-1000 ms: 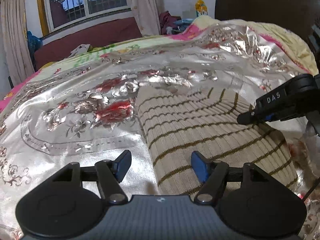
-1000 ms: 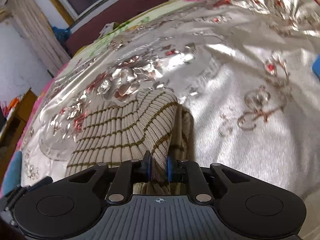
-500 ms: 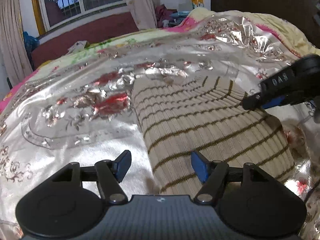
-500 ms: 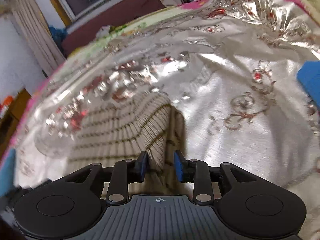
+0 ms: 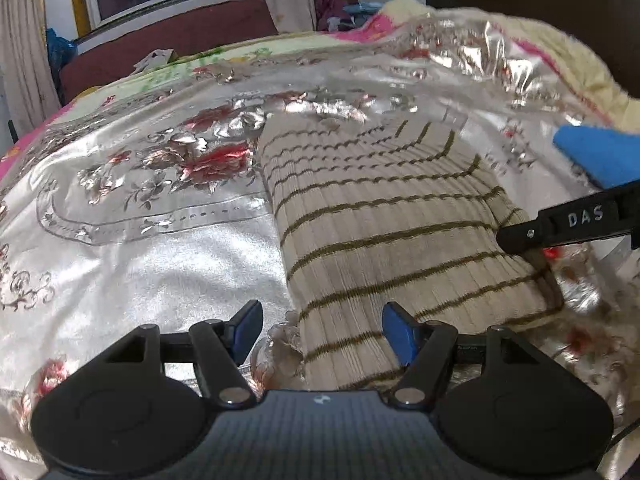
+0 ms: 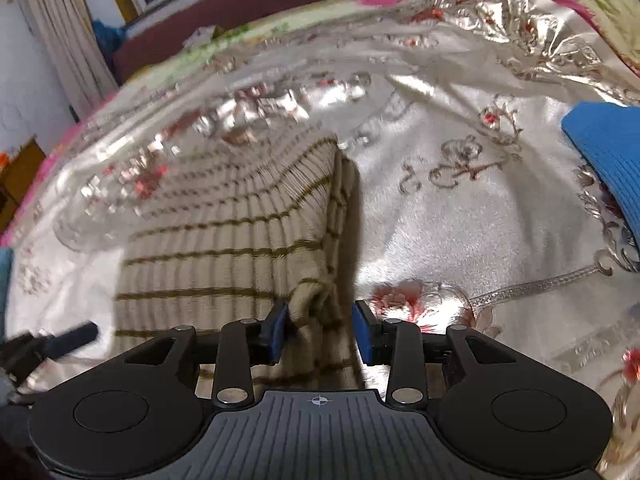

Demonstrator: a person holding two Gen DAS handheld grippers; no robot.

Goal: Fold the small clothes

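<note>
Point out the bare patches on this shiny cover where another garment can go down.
Left of the striped knit top, the silver floral cover lies bare. Another bare stretch runs between the top's right edge and the blue garment. It is crowded at the top's near corners, under each tool.

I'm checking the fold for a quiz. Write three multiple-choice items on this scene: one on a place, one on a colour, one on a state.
1. Where does the striped garment lie?
A. on the shiny cover
B. on the floor
C. on the windowsill

2. What colour are its stripes?
A. red
B. olive-brown
C. blue

3. How do the right gripper's fingers stand?
A. clamped tight on the blue cloth
B. apart, garment edge between them
C. shut on nothing

Answers:
1 A, the garment rests flat on the flowered cover.
2 B, thin olive-brown lines cross the beige knit.
3 B, the fingers are opening and a gap shows beside the fabric.
</note>
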